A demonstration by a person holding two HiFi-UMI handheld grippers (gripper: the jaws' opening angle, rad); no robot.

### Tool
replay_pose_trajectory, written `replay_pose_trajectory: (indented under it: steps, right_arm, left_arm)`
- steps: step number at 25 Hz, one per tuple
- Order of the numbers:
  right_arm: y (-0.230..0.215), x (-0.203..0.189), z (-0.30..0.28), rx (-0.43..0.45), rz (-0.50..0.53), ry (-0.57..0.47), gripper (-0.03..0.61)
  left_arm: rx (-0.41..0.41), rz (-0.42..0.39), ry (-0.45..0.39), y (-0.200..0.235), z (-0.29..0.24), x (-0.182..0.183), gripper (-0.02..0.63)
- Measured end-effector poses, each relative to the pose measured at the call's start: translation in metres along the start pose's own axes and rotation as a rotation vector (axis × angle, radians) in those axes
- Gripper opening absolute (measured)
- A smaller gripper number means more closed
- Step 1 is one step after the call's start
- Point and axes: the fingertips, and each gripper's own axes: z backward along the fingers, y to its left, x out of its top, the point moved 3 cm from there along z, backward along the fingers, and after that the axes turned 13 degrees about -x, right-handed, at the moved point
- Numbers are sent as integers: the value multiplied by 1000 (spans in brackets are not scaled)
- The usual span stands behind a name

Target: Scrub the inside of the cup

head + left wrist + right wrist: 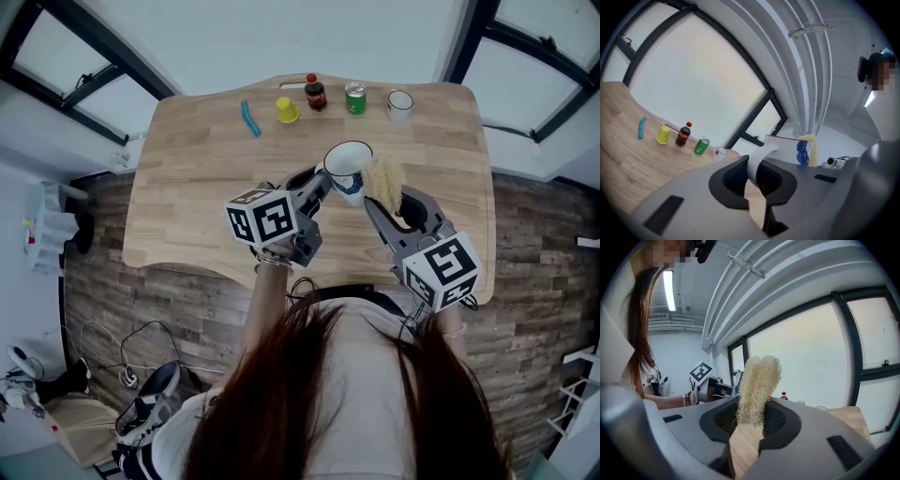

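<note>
The white cup (347,169) is held up over the middle of the bench (187,187), mouth open toward me, its handle (758,158) pinched in my left tongs (323,180), which are drawn narrow around it. Just beside the rim, on its right, the pale fibrous scrubber (382,178) stands up out of my right tongs (392,202), clamped at its lower end. It is not yet inside the mouth, so I judge the scrubbing is about to begin. To do it well I should grip the handle firmly and tip the opening toward the scrubber. Then I should push the tuft to the bottom and twist it round the wall, since the soft fibres may fold rather than press. Only the head view shows the open mouth and how close the scrubber is to it. The left gripper view shows the handle between the jaws and a blue print on the cup's side. The right gripper view shows the scrubber's loose curled weave. Along the far edge stand a blue strip (248,118), a yellow cup (287,111), a cola bottle (315,93), a green can (355,98) and a small white cup (400,104).
</note>
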Motion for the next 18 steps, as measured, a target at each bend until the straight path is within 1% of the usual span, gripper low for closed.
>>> replay_pose_trajectory:
  steps: [4, 7, 13, 18]
  right_arm:
    - [-3, 0, 1, 48, -59, 12, 121]
    - [-5, 0, 1, 75, -85, 21, 121]
    - [-1, -3, 5, 130, -105, 40, 121]
    - [3, -3, 6, 165, -97, 49, 121]
  left_arm:
    - [-25, -7, 8, -1, 0, 1, 25]
    - [-36, -15, 15, -2, -1, 1, 25]
    - [-64, -29, 29, -5, 5, -2, 25]
    - [-83, -42, 40, -7, 9, -2, 25]
